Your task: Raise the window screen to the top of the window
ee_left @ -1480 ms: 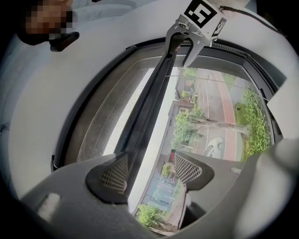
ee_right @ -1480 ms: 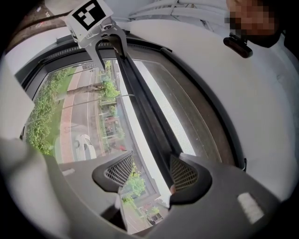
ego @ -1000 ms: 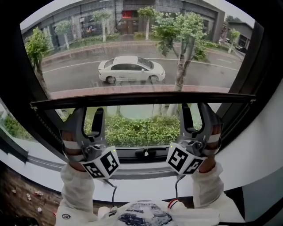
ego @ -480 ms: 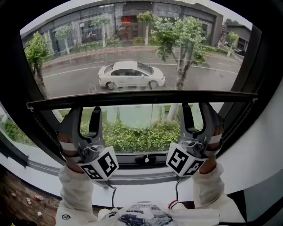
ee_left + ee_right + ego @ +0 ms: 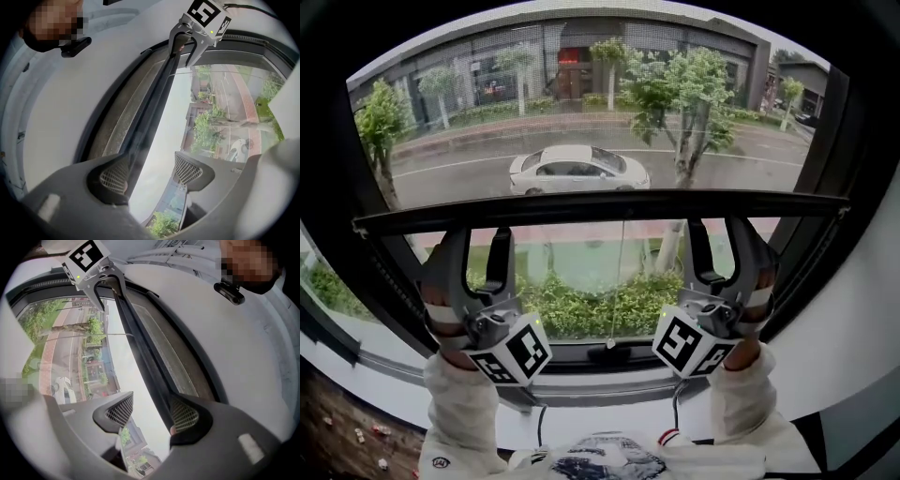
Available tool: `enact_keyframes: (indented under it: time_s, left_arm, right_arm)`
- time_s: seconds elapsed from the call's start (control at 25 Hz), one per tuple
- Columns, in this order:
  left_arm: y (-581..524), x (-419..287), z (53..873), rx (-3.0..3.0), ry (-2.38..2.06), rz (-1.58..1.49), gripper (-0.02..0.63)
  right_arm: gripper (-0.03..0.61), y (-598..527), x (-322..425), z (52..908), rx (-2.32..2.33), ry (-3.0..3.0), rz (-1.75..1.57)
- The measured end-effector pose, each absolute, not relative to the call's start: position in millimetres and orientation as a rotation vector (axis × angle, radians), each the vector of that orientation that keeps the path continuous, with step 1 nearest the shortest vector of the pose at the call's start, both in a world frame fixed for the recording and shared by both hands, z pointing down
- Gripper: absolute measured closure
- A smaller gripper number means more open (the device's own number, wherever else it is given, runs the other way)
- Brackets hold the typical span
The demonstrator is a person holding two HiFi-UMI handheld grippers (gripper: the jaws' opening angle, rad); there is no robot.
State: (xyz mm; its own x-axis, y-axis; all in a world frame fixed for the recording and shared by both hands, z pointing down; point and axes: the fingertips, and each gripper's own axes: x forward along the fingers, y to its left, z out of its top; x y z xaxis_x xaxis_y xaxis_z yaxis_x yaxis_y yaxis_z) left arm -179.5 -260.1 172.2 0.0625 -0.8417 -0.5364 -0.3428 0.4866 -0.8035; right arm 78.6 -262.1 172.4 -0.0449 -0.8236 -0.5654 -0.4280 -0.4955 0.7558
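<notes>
Left gripper (image 5: 475,239): I see its jaws apart, tips up at the screen bar (image 5: 600,208). The bar runs against one pad (image 5: 112,176) and the other pad stands clear.
Right gripper (image 5: 720,230): likewise released, with the bar beside one pad; as far as I can judge, it is not squeezed.
Screen bar: level across the window at about mid-height, mesh above, bare glass below.
Pull cord (image 5: 617,281): hangs from the bar's middle.
Outside: shrubs (image 5: 581,300), then a white car (image 5: 578,169) on the road.

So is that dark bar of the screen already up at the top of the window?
No, the dark bar crosses the window at about mid-height, with the white car showing above it.
</notes>
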Motion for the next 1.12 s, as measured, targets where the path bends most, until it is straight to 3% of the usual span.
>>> enact_keyframes:
  time_s: [0.6, 1.12]
  left_arm:
    - [-269.2, -177.2, 155.3, -1.015, 1.533, -0.485, 0.304]
    - [-268.6, -183.0, 87.0, -1.003, 1.547, -0.455, 0.304]
  right_arm:
    - [0.33, -272.0, 80.7, 157.2, 1.934, -1.292, -1.611]
    - [0.319, -273.1, 73.7, 89.8, 1.922, -1.281, -1.633]
